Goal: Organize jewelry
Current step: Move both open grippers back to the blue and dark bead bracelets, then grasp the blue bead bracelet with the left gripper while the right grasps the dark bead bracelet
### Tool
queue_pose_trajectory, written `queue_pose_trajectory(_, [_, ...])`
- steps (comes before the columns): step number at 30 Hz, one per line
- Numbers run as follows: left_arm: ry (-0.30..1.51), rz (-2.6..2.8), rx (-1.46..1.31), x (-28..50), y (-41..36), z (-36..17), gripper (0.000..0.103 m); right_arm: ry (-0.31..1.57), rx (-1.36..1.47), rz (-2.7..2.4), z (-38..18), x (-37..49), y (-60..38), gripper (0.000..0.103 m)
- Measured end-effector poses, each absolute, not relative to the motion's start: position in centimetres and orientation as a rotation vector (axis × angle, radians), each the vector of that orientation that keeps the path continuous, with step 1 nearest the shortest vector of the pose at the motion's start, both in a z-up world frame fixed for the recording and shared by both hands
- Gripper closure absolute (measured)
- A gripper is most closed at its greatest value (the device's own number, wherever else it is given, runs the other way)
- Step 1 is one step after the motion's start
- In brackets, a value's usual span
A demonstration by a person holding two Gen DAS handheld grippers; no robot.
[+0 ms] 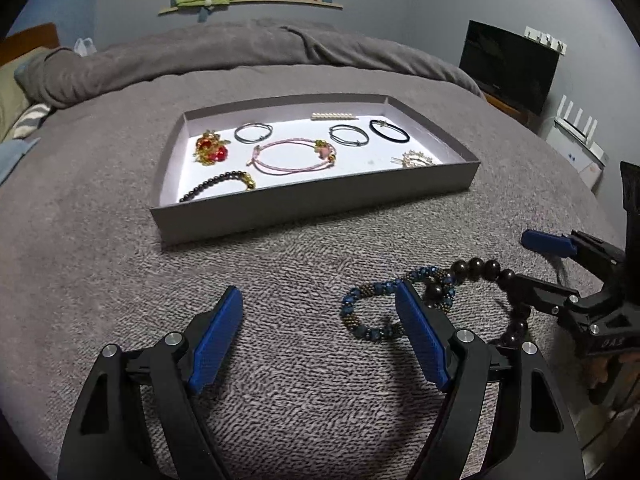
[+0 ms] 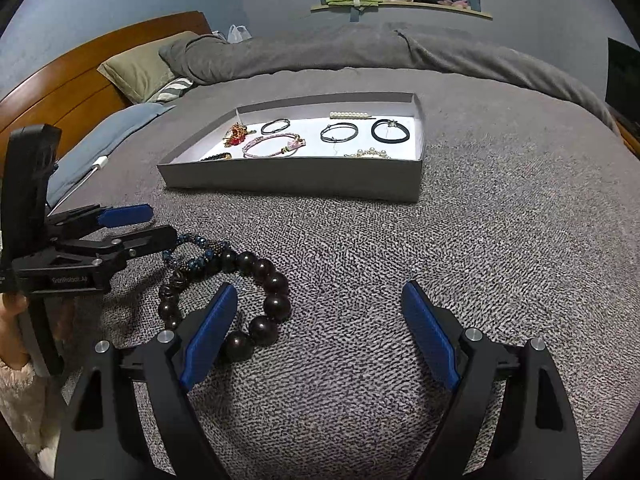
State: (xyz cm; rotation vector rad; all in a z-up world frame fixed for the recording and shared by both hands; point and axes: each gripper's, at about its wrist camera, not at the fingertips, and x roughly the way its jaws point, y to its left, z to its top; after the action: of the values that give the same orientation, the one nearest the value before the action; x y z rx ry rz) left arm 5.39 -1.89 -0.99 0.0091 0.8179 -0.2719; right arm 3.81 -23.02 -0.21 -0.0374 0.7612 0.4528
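Left hand-held gripper spread wide, right finger touching blue beaded bracelet on bed. Right hand-held gripper spread wide, left finger beside dark bead bracelet.

My left wrist camera sat low over the grey bedspread, looking forward between its own two fingers toward the far wall. The tray lay ahead, a little left of centre, and the bracelets lay close by at lower right, with the right gripper coming in from the right edge. My right wrist camera had the same low, forward-facing stance from further right, so the tray also sat ahead, the bracelets lay at lower left, and the left gripper entered from the left edge. Both views shared the tray, bracelets, bedspread and shelf.
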Motion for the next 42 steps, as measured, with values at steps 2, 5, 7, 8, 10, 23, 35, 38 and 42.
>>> queue_pose_trajectory(2, [0.841, -0.282, 0.022, 5.6, -2.2, -1.3, 0.040, 0.757, -0.055, 0.454, -0.2, 3.6, -22.9, 0.020])
queue_pose_trajectory(5, [0.860, -0.290, 0.037, 5.6, -2.5, -1.7, 0.048, 0.753, -0.090, 0.451, -0.4, 3.3, -22.6, 0.023])
queue_pose_trajectory(7, [0.867, -0.317, 0.025, 5.6, -2.5, -1.6, 0.057, 0.758, -0.082, 0.470, -0.5, 3.2, -22.5, 0.030])
queue_pose_trajectory(8, [0.870, -0.328, 0.020, 5.6, -2.5, -1.6, 0.062, 0.759, -0.080, 0.474, -0.4, 3.2, -22.5, 0.032])
queue_pose_trajectory(10, [0.878, -0.339, 0.029, 5.6, -2.8, -1.8, 0.064, 0.767, -0.072, 0.489, -0.6, 3.2, -22.3, 0.036])
queue_pose_trajectory(23, [0.899, -0.399, 0.041, 5.6, -3.5, -2.1, 0.095, 0.806, -0.039, 0.526, -1.1, 3.8, -21.6, 0.089])
queue_pose_trajectory(35, [0.682, -0.380, 0.001, 3.8, -1.6, 3.6, 0.095, 0.681, -0.025, 0.498, 1.7, 2.9, -22.6, 0.089])
queue_pose_trajectory(38, [0.652, -0.354, 0.008, 3.9, -1.2, 4.9, 0.095, 0.635, -0.043, 0.465, 3.4, 3.2, -23.0, 0.089])
queue_pose_trajectory(42, [0.605, -0.315, 0.000, 5.1, -0.4, 7.3, 0.095, 0.594, -0.044, 0.415, 5.6, 4.6, -23.7, 0.089])
